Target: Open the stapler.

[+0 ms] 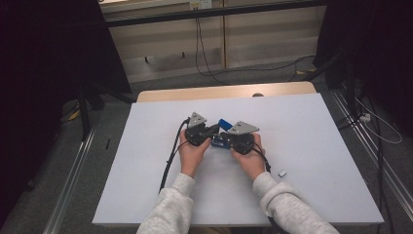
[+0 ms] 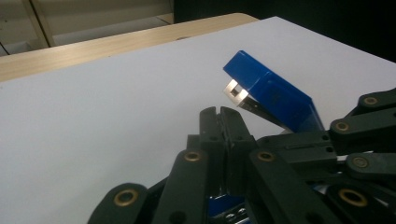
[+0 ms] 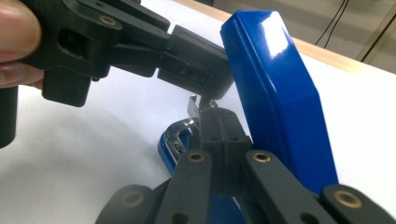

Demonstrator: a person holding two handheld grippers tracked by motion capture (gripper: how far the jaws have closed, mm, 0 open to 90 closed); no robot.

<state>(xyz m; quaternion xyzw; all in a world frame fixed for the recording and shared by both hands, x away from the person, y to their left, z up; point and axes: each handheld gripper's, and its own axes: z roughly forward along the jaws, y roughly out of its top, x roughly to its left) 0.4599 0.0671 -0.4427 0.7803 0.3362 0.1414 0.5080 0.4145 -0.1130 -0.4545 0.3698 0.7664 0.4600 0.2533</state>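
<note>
At the near edge of the high view, two grey sleeves are cut off by the frame. Just beyond, the left gripper (image 1: 208, 130) and right gripper (image 1: 233, 139) meet over a blue stapler (image 1: 223, 125) at the middle of the white table (image 1: 311, 126); hands and grey plates hide most of it. Both pairs of jaws are pressed together; whether they pinch anything cannot be made out. The stapler's lid (image 3: 280, 88) stands swung up, its base (image 3: 167, 145) mostly covered. A small grey piece (image 1: 282, 172) lies at four o'clock, too small to identify
</note>
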